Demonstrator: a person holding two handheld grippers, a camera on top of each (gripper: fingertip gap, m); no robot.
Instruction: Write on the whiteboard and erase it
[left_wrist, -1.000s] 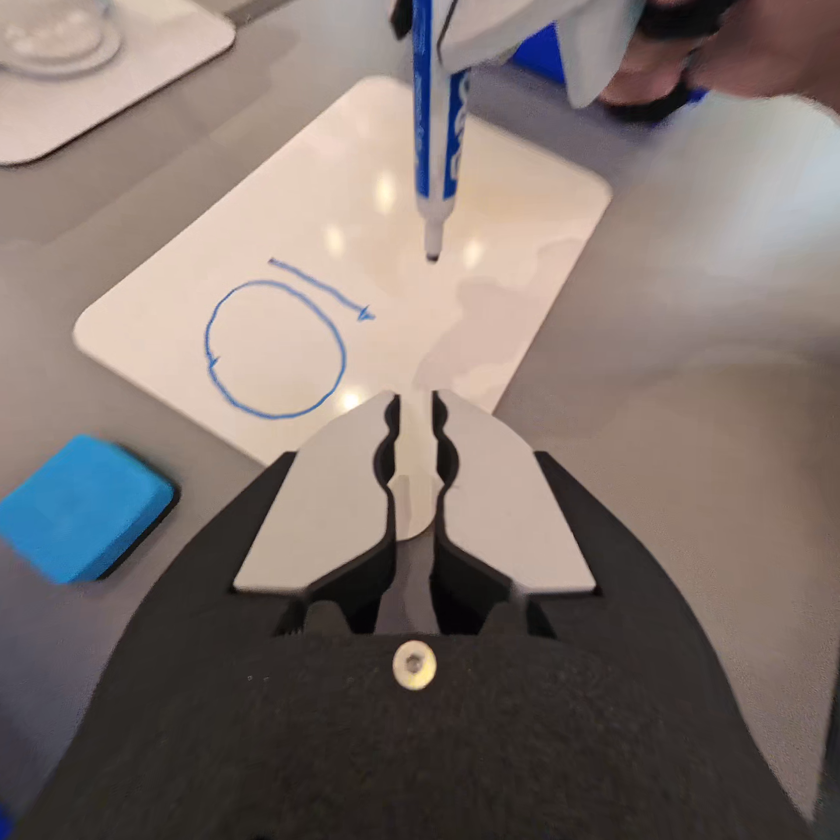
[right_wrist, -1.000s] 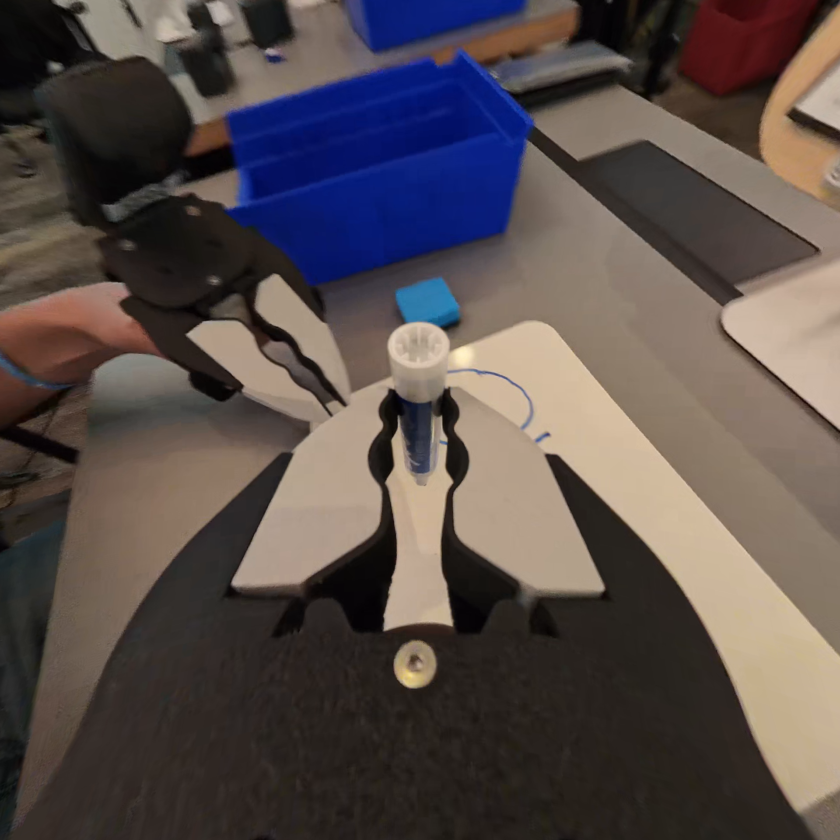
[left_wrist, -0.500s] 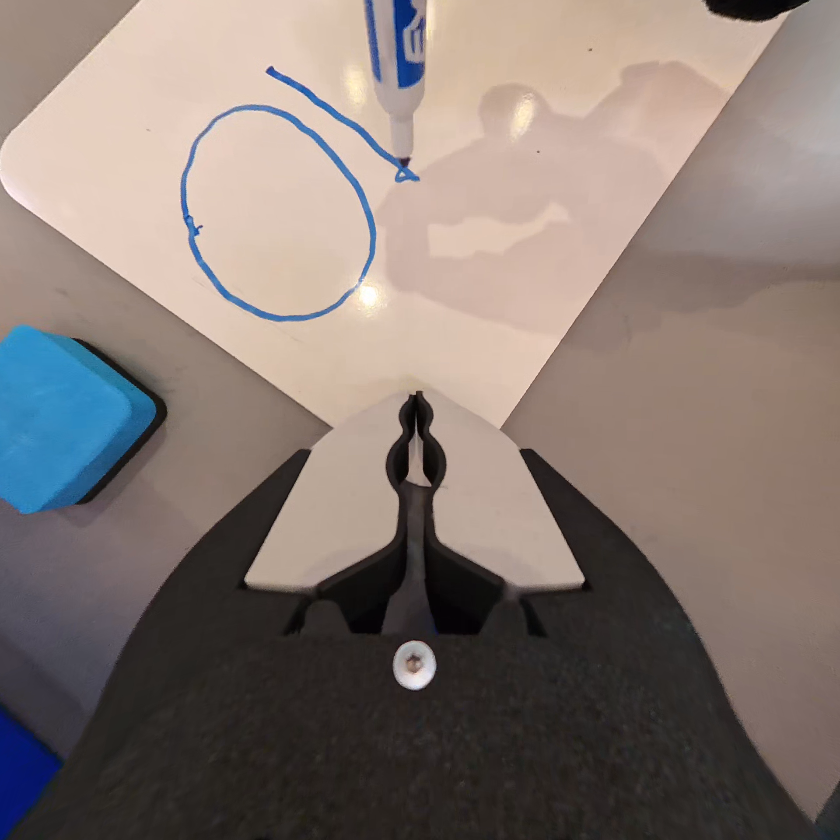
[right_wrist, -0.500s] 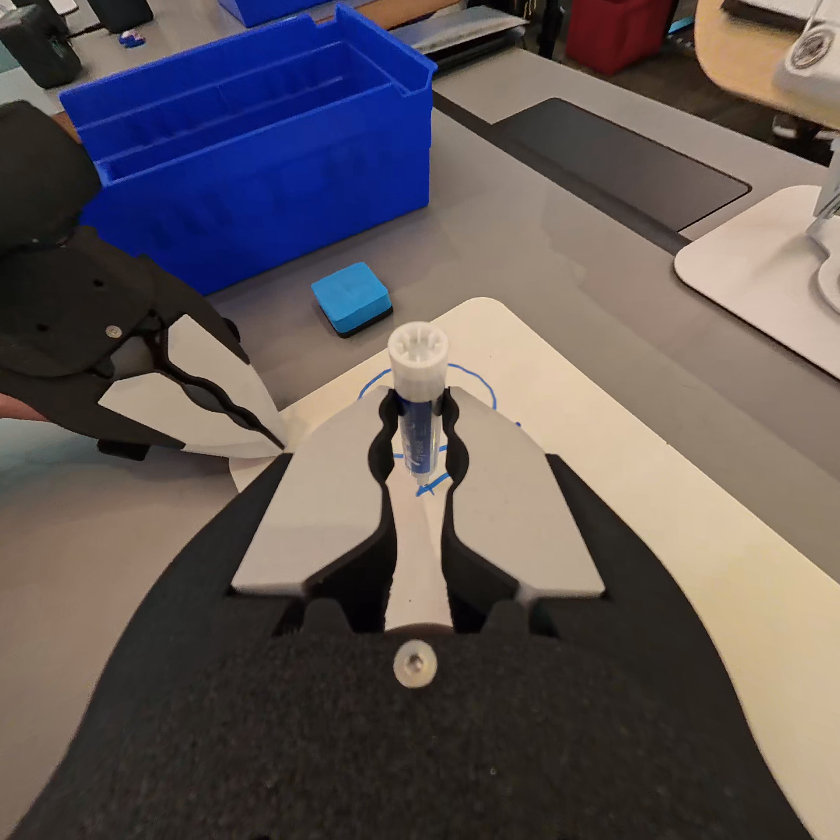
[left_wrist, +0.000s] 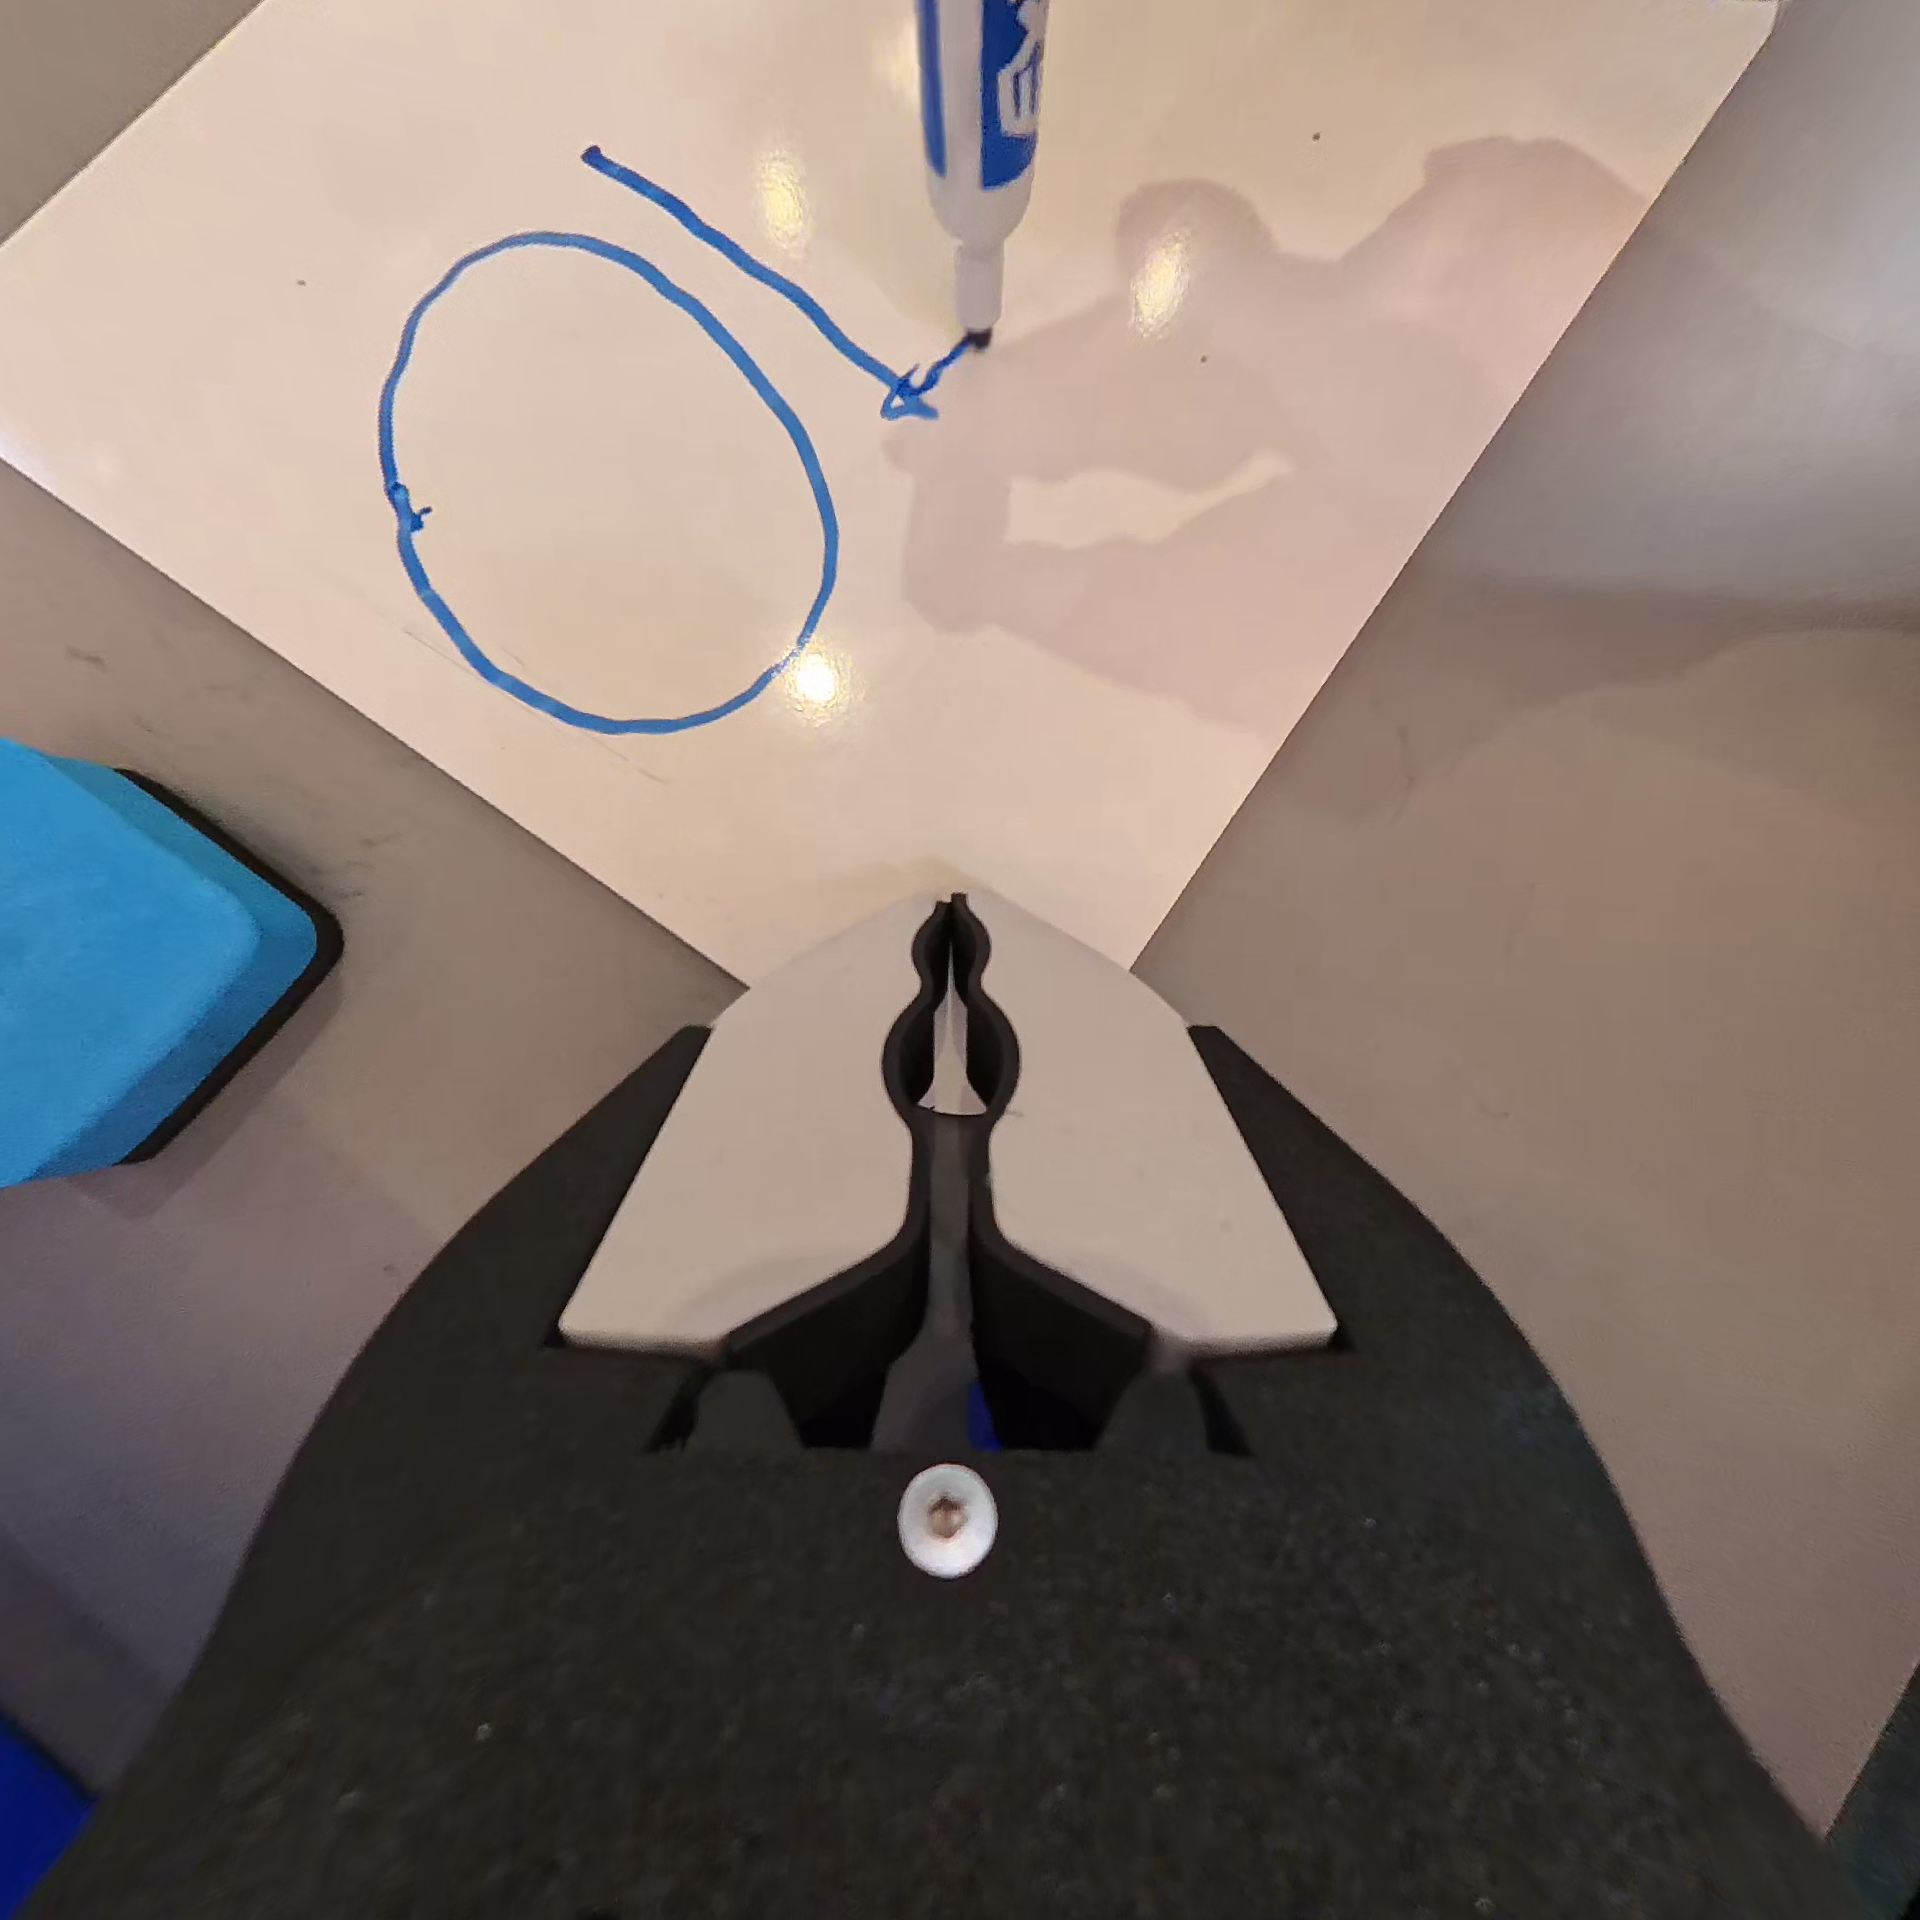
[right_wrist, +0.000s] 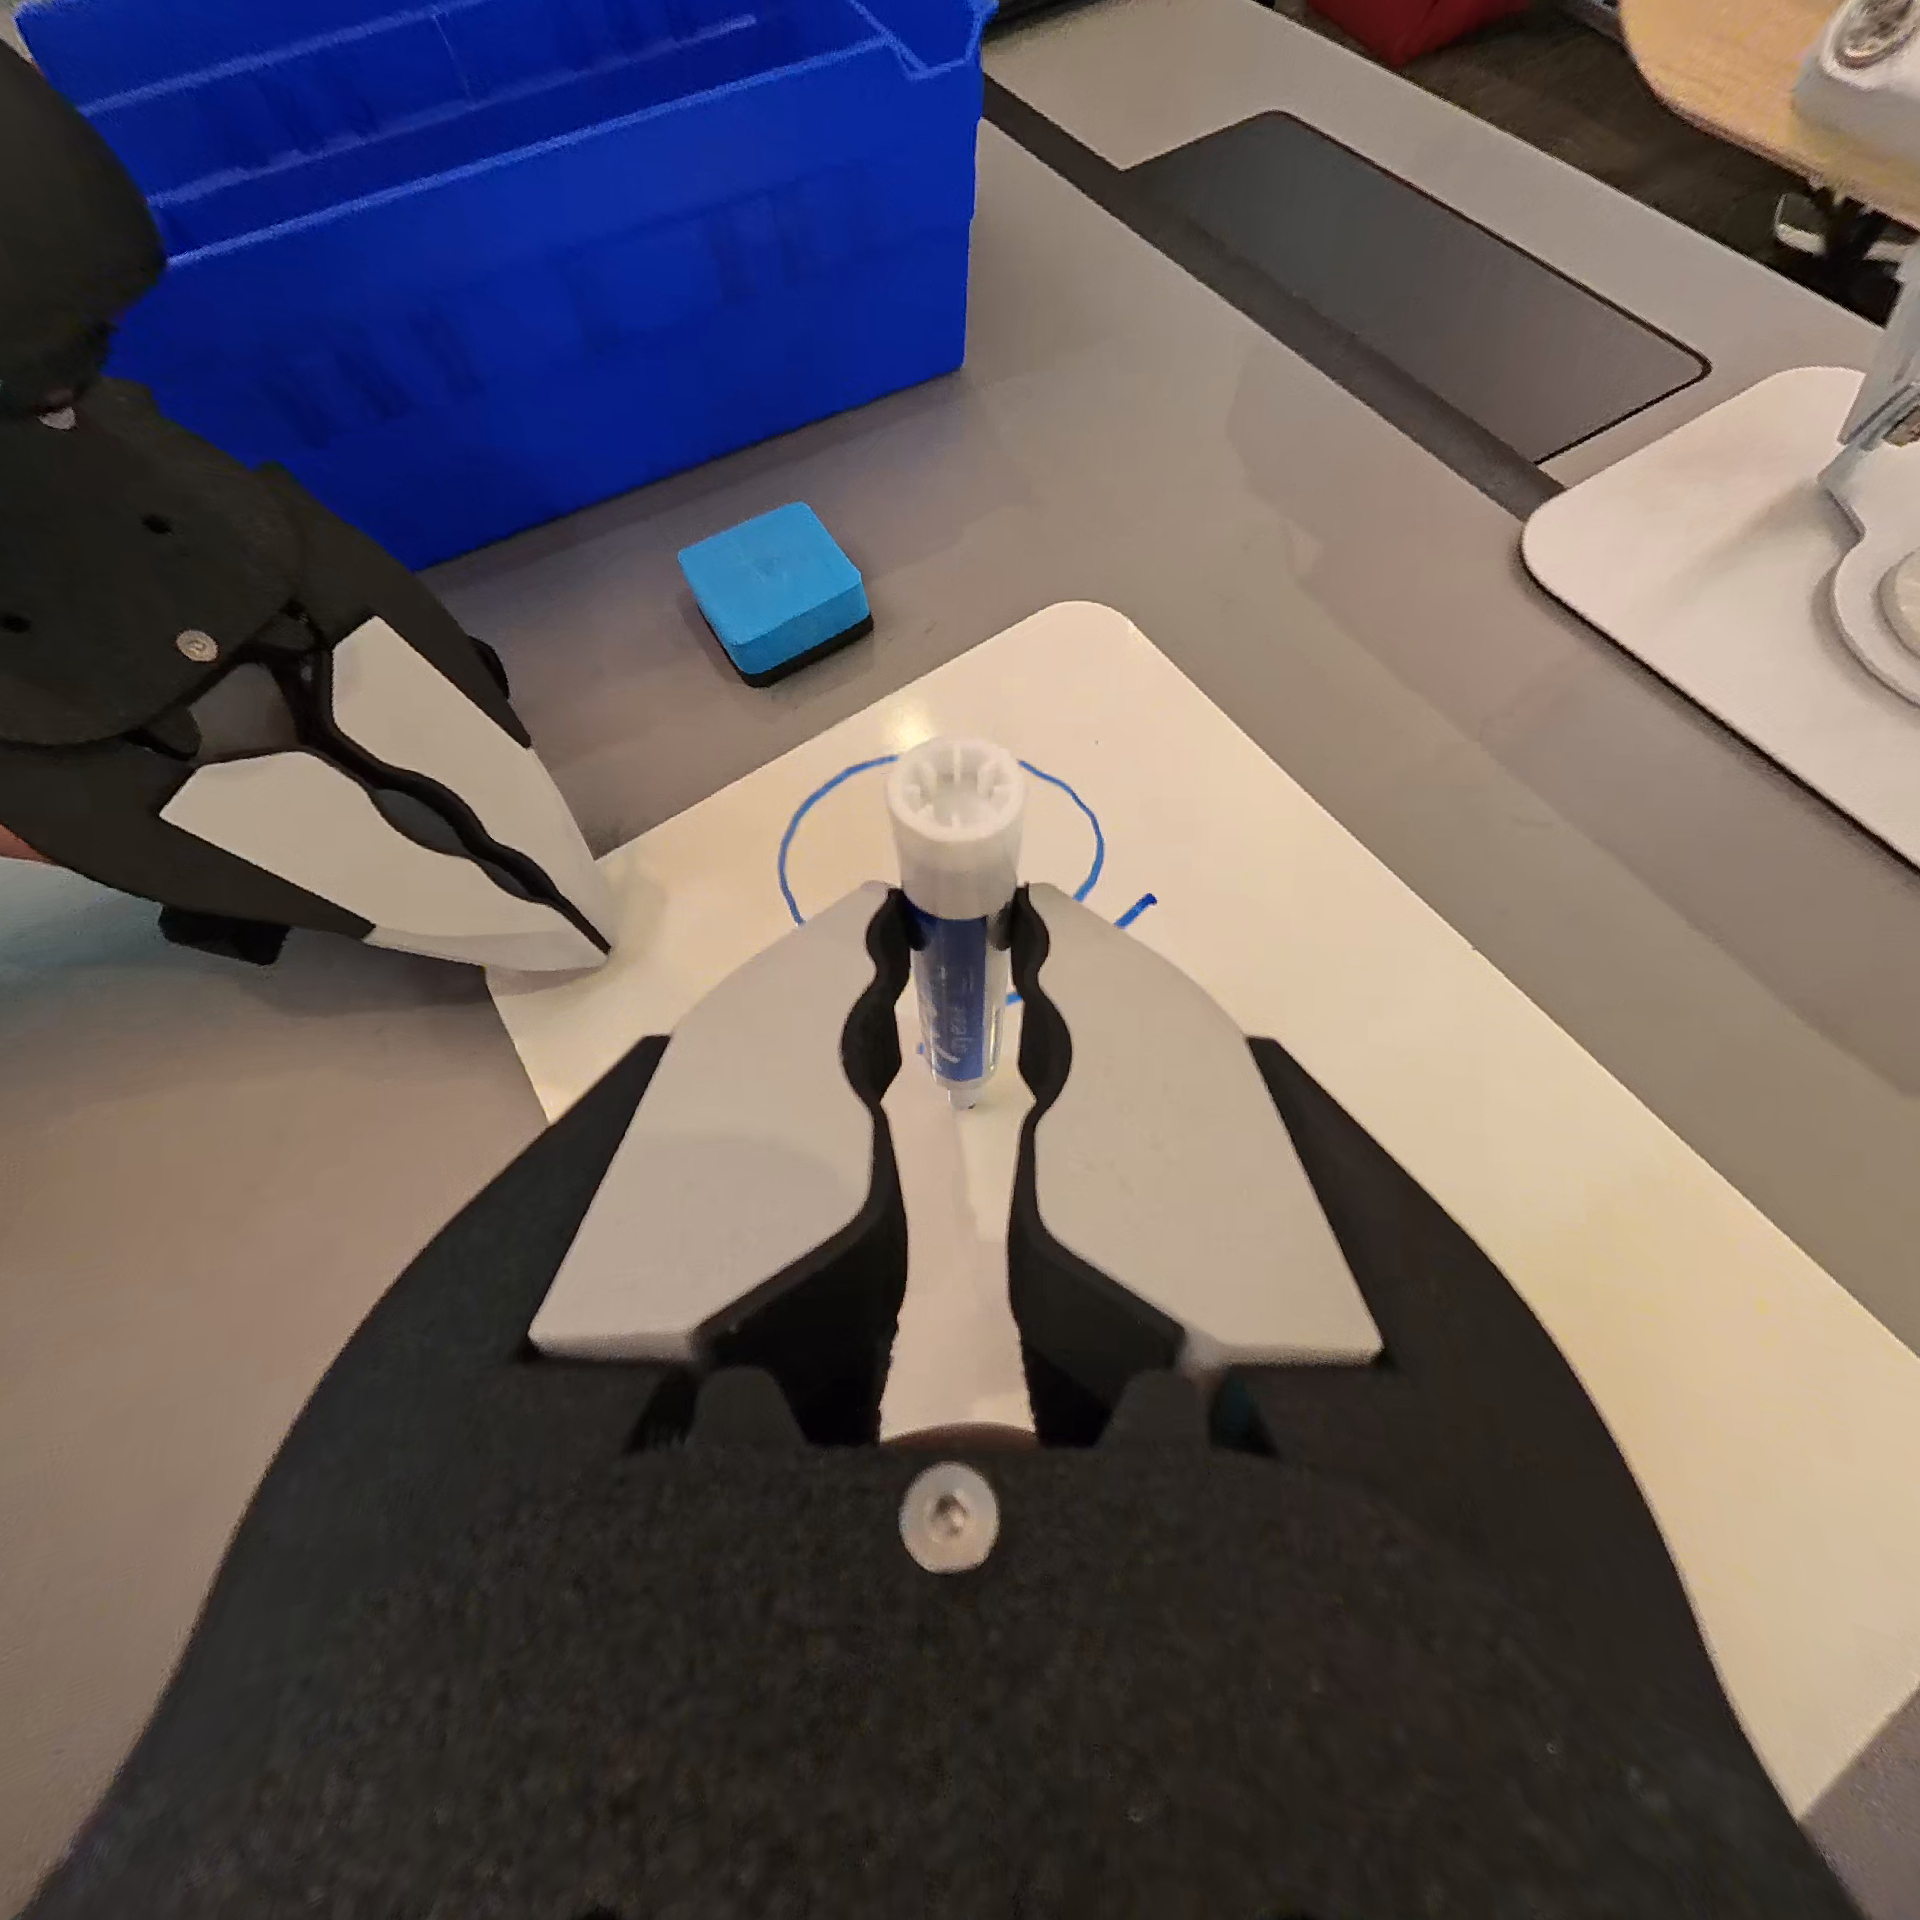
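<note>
We see a glossy white whiteboard (left_wrist: 1091, 727) with rounded corners, flat on a smooth grey table (right_wrist: 1195, 499). On it are a blue drawn oval (left_wrist: 608, 483) and a slanted blue stroke (left_wrist: 748, 275) ending in a small hooked squiggle.

Right gripper (right_wrist: 951, 914): its pale, wavy-edged fingers (right_wrist: 758, 1132) are clamped on a blue dry-erase marker (right_wrist: 956, 935), a cylinder with a white ribbed end cap. The marker's long axis is close to vertical, cap up, nib down, leaning slightly. In the left wrist view the marker (left_wrist: 982, 135) has its dark nib touching the board at the end of the squiggle, beside the oval.

Left gripper (left_wrist: 954, 909): clenched on nothing, tips together, black rough-grained body behind. In the right wrist view the left gripper (right_wrist: 597, 945) has its tips down at the board's near corner; we can't tell whether they press on it.

The eraser (right_wrist: 774, 592) is a rounded square block, bright blue foam top over a black felt base, lying on the table just off the board's edge, near the oval side. Behind it stands a blue plastic bin (right_wrist: 540, 260), ribbed inside. A dark flat mat (right_wrist: 1403, 260) lies farther off, and a white rounded pad (right_wrist: 1683, 613) with a metallic object on it sits at the table's right.
</note>
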